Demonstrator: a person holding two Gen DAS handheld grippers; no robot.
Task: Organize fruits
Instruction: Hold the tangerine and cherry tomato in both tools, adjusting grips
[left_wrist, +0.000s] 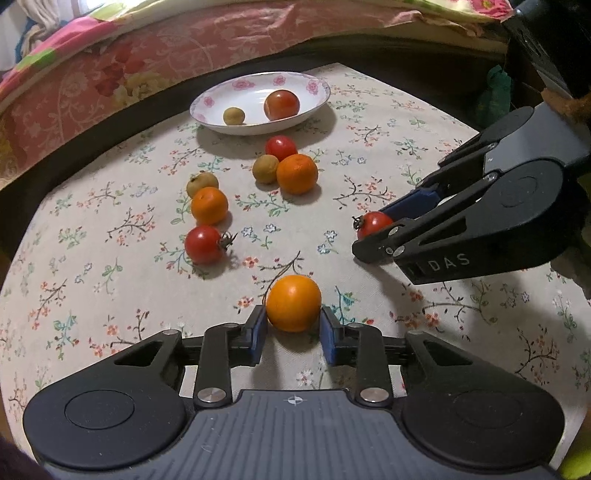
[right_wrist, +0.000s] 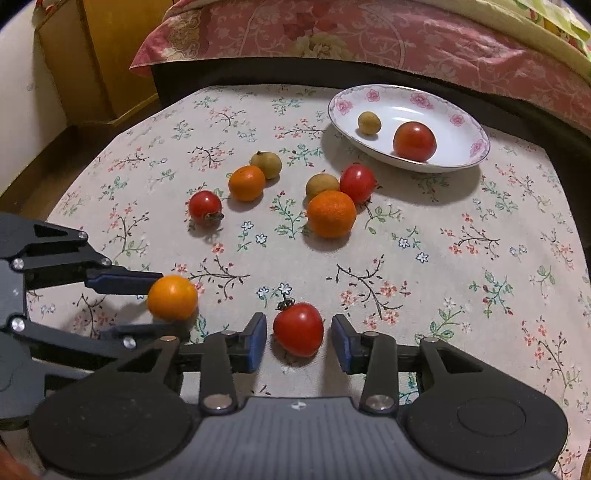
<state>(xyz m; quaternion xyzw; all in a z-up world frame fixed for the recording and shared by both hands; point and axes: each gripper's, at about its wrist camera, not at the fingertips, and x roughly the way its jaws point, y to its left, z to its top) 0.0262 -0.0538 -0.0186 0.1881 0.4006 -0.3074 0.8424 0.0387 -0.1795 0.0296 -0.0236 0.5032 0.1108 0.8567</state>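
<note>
**Both grippers set around fruit, ready to pick up**

On the left, the left gripper (left_wrist: 293, 325) sits low on the flowered tablecloth (left_wrist: 424, 122) with an orange (left_wrist: 293, 308) between its blue pads. The pads look to be touching or all but touching the orange's sides; whether they are squeezing it yet I cannot tell.

To the right, the right gripper (right_wrist: 298, 338) straddles a small tomato (right_wrist: 298, 328) with a clear gap on each side, so its fingers are released.

Farther back, two loose groups of fruit lie on the cloth, and beyond them a white plate (right_wrist: 469, 122) holds one tomato and one small brown fruit.

This looks like the grasping step, early in the task, with most fruit still off the plate. Next, each gripper needs to close gently, since tomatoes bruise and round fruit can roll out, then lift and carry to the plate.
</note>
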